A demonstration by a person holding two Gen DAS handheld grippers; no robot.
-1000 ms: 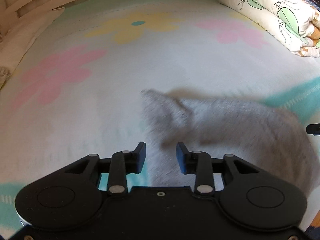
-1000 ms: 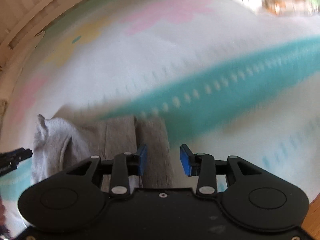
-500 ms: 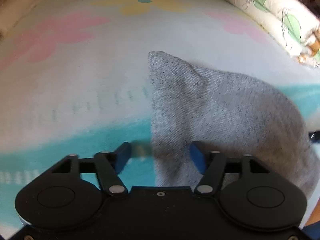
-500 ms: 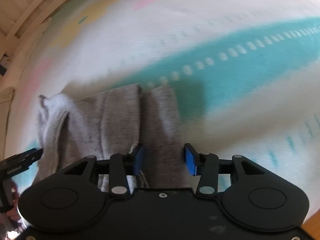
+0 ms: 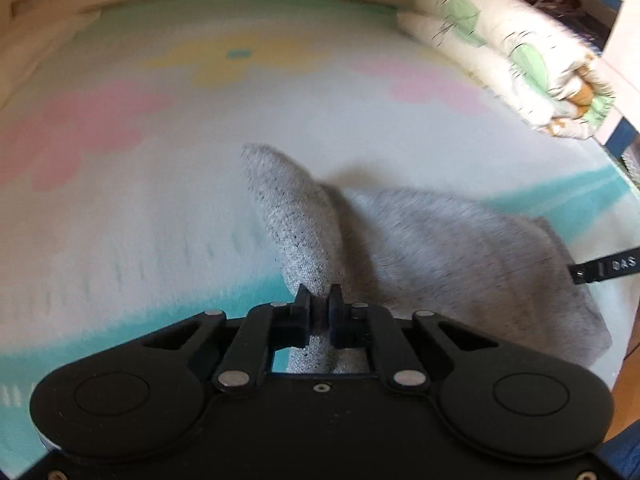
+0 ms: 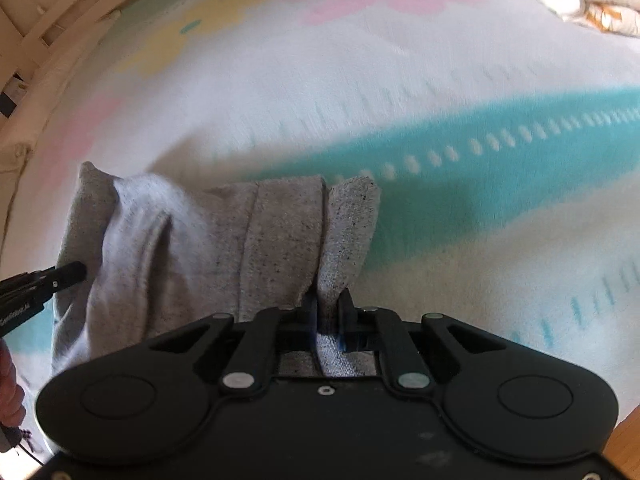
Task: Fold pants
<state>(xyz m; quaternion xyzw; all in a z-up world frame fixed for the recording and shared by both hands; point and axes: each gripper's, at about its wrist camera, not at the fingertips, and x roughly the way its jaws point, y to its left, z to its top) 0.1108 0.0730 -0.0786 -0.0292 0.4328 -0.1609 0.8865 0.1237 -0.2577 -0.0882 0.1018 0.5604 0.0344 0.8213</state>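
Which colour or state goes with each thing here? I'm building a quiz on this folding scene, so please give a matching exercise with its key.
Column one:
1. grey pants
2. left gripper
3. band across the blanket
4. rolled quilt

Column two:
A. teal with pale dashes
B. cream with green leaf print
C. speckled grey, bunched
D. jaws closing on grey fabric

Pairs: 1-C, 2-D, 3-A, 4-B
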